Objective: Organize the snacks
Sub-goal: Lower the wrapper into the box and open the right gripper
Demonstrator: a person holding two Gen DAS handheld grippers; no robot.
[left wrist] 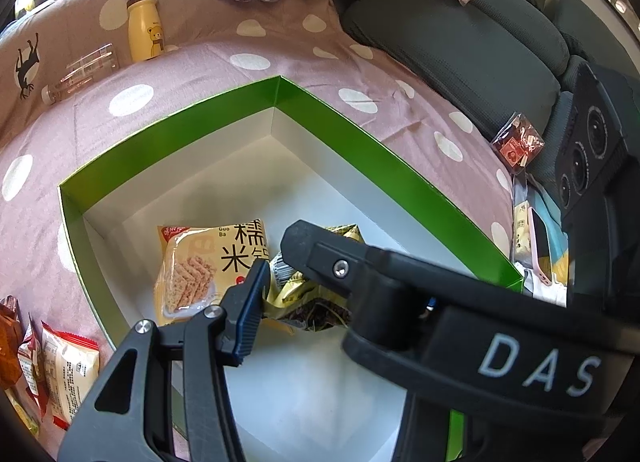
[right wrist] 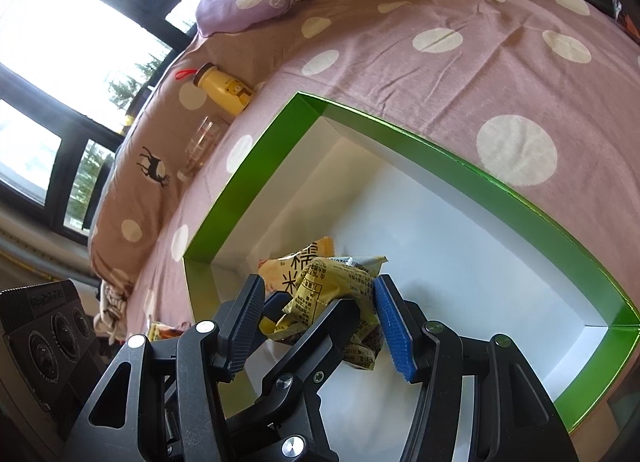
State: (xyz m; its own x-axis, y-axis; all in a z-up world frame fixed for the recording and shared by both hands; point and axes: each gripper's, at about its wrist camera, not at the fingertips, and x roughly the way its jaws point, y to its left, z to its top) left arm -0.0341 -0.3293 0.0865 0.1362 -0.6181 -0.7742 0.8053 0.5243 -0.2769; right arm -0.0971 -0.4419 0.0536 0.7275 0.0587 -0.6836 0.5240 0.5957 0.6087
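Note:
A green-rimmed white box (left wrist: 360, 133) (right wrist: 480, 169) lies open on a pink dotted bedspread. Inside it lies an orange rice-cracker packet (left wrist: 196, 270) (right wrist: 288, 262). Beside that packet, low over the box floor, is a crumpled yellow snack packet (left wrist: 296, 294) (right wrist: 320, 286). My left gripper (left wrist: 286, 282) is shut on it, with the left pad against the wrapper and the other finger hidden. My right gripper (right wrist: 320, 294) is shut on the same packet, its blue pad pressing the wrapper's right side. A right gripper finger (left wrist: 308, 250) crosses the left wrist view. A left gripper finger (right wrist: 332, 322) crosses the right wrist view.
A yellow bear bottle (left wrist: 144, 29) (right wrist: 226, 89) and a clear glass (left wrist: 80, 73) (right wrist: 202, 141) lie beyond the box. Several snack packets (left wrist: 60, 370) sit at its near left. A red packet (left wrist: 518, 141) and a pink-cased phone (left wrist: 540, 246) lie by grey cushions (left wrist: 460, 41).

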